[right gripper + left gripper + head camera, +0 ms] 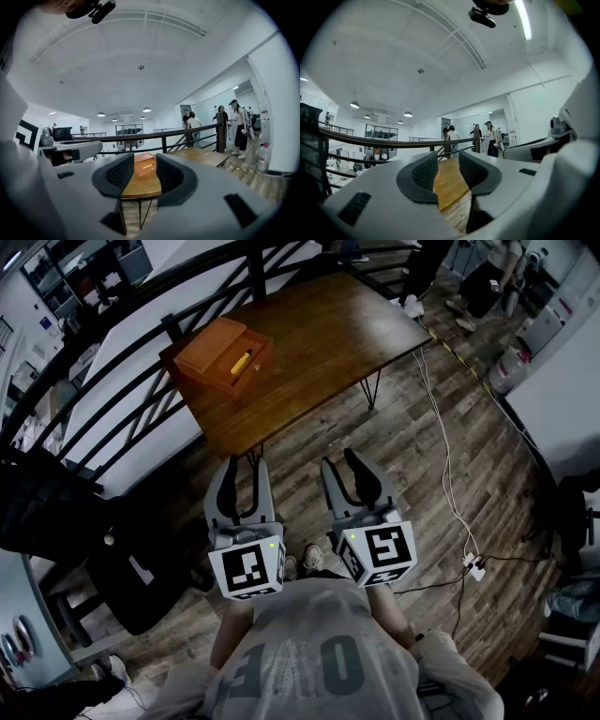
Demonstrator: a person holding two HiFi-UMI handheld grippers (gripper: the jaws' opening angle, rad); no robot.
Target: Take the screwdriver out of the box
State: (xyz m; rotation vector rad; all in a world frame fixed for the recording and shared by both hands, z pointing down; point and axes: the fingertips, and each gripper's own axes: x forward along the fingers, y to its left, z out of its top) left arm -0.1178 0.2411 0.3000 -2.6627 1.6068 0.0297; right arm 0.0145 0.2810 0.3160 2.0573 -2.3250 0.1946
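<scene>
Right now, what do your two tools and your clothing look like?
Both match: the left tool and right tool have light grey plastic bodies ending in two curved jaws lined with black ribbed pads. Each carries a white cube printed with black square markers, with a small green light. The person wears a grey T-shirt with large dark letters.

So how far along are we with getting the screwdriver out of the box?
Nothing done yet: the yellow screwdriver lies in the open wooden box on the table. In hand: nothing; the left gripper and right gripper are short of the table, jaws apart and empty. Left: approach, grip the screwdriver, lift it out.
</scene>
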